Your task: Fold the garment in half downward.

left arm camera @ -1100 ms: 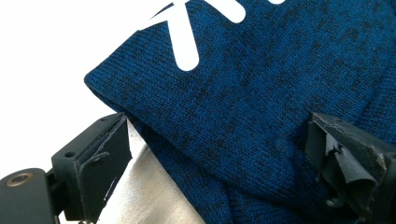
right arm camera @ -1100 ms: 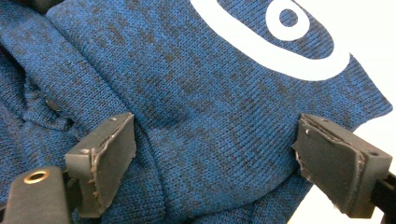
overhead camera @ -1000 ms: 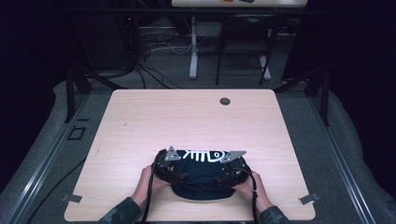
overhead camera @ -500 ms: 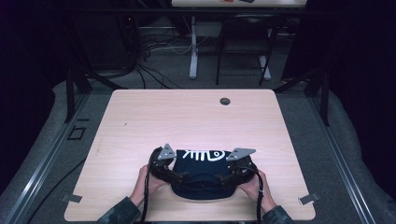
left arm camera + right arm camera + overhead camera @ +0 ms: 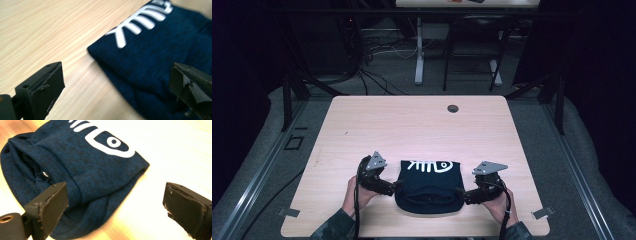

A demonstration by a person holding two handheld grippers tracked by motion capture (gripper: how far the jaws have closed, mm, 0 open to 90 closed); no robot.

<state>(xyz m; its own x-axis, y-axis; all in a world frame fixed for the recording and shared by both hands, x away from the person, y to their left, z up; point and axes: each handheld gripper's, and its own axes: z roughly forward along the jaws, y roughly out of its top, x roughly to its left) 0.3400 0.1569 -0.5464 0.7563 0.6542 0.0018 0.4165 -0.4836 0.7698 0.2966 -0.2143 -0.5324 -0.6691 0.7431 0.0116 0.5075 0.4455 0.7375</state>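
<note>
A folded dark blue garment (image 5: 428, 186) with a white fish-skeleton print lies on the wooden table (image 5: 412, 125) near its front edge. My left gripper (image 5: 393, 187) sits at the garment's left side, held in a hand. Its jaws have just been opening, and in the left gripper view my left gripper (image 5: 117, 85) stands wide over the edge of the garment (image 5: 160, 50), with the pads off the cloth. My right gripper (image 5: 462, 194) is at the garment's right side. My right gripper (image 5: 115, 207) has also just been opening and stands wide above the hem of the garment (image 5: 82, 165).
A small round hole (image 5: 453, 108) sits near the table's far edge. Bits of tape (image 5: 542, 213) mark the front corners. Beyond the table are desk legs (image 5: 419, 55), cables and a dark floor.
Both grippers have drawn outward from the garment's sides and lifted a little, and their jaws stand wider. The garment now lies narrower and squarer than before.
</note>
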